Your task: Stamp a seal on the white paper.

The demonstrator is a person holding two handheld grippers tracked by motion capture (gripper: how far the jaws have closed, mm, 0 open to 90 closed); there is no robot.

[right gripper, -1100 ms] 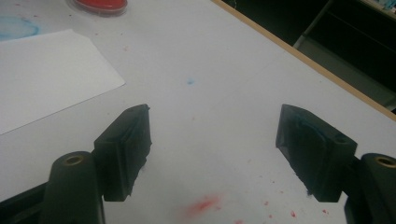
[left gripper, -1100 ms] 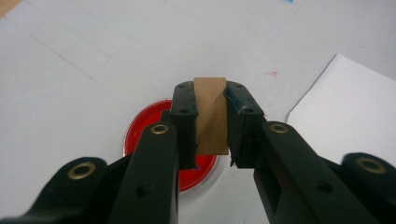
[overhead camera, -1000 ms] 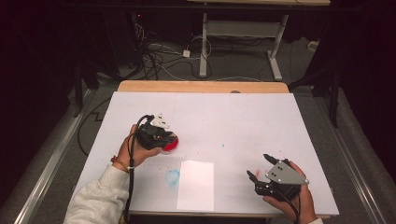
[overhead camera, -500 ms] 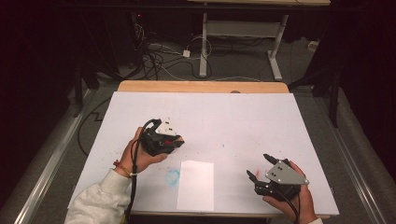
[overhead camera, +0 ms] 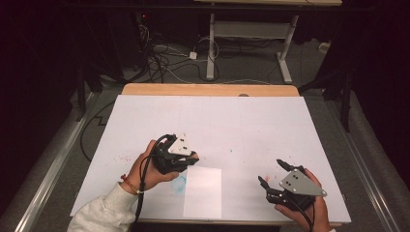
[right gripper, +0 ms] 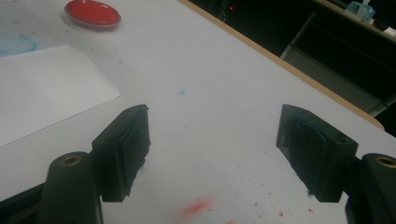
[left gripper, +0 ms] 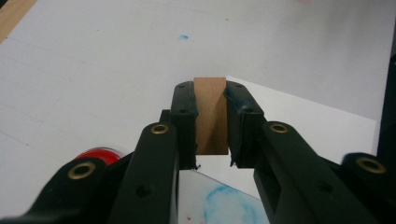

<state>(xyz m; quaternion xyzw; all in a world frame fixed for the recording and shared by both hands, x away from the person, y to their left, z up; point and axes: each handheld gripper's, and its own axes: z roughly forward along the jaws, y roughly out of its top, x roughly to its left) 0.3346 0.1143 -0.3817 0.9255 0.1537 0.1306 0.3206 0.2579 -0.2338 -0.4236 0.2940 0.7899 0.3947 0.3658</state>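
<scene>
One left claw [left gripper: 210,161] clamps an unlabelled wooden block [left gripper: 210,114] above paper [overhead camera: 203,192]

You had a white sheet of paper [overhead camera: 203,192] lying flat near the front edge of the white table [overhead camera: 241,121], with a blue smudge [overhead camera: 179,184] just beside its left edge. Red specks [right gripper: 200,206] dotted the tabletop, and a small blue dot [overhead camera: 230,150] sat farther out. Beyond the table's wooden far edge [overhead camera: 208,90], cables [overhead camera: 169,63] lay tangled on the floor beside white desk legs [overhead camera: 211,48].
</scene>
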